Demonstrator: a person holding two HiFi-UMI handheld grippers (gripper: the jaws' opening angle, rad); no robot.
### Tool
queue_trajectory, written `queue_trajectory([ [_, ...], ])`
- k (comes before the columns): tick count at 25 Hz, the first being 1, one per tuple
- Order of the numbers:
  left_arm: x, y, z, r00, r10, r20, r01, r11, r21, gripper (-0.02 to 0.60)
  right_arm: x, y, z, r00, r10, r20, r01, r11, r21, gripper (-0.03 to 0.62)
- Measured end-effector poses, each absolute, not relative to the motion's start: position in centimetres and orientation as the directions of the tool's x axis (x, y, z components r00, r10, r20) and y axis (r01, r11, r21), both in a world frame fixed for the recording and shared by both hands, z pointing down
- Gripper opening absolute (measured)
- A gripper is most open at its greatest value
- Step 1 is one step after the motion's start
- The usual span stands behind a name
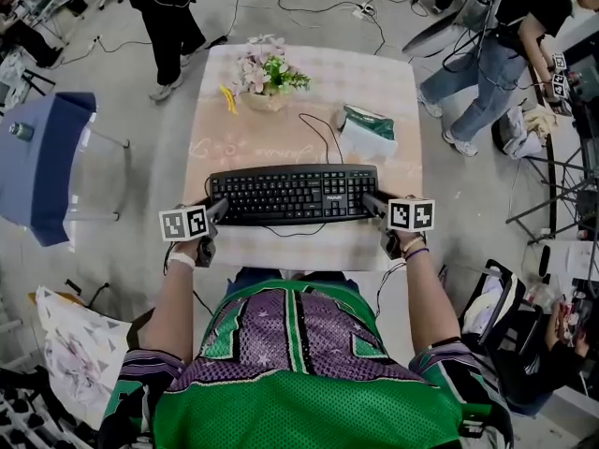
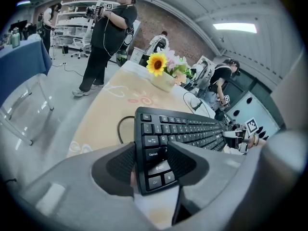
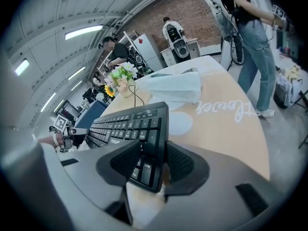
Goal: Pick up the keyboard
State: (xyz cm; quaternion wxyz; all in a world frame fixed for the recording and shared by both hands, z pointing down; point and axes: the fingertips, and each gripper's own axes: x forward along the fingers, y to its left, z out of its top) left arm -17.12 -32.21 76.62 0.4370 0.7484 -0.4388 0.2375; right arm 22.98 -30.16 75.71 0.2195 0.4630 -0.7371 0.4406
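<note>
A black keyboard (image 1: 293, 195) lies lengthwise across the near part of the pale table (image 1: 393, 82). My left gripper (image 1: 217, 211) is at its left end and my right gripper (image 1: 374, 204) at its right end. In the left gripper view the keyboard's (image 2: 178, 129) left end sits between the jaws of the left gripper (image 2: 150, 159), one pad on its edge and the other on the keys. In the right gripper view the right gripper (image 3: 150, 161) clamps the keyboard's (image 3: 125, 124) right end the same way. I cannot tell whether the keyboard rests on the table.
The keyboard's cable (image 1: 323, 138) runs back toward a vase of flowers (image 1: 267, 75). A white and green bag (image 1: 365, 131) lies behind the keyboard's right half. A blue-draped table (image 1: 47, 162) stands at the left. People stand behind (image 1: 168, 17) and to the right (image 1: 496, 54).
</note>
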Motion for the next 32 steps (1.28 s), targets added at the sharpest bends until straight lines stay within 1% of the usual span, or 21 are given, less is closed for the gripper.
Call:
queue_trajectory([
  [9, -17.5, -34.6, 72.6, 0.510, -0.523, 0.683, -0.860, -0.291, 0.420, 0.210, 23.1, -30.6, 73.6, -0.453, -0.548, 0.703, -0.884, 0.173, -0.434, 0.160],
  [14, -17.7, -36.1, 68.9, 0.527, -0.567, 0.633, -0.850, -0.352, 0.393, 0.209, 22.6, -30.7, 71.4, -0.442, -0.587, 0.678, -0.886, 0.166, -0.434, 0.161],
  [32, -18.3, -37.7, 55.2, 0.574, -0.680, 0.455, -0.816, -0.517, 0.258, 0.202, 20.7, -29.1, 60.2, -0.360, -0.766, 0.533, -0.913, 0.170, -0.372, 0.164],
])
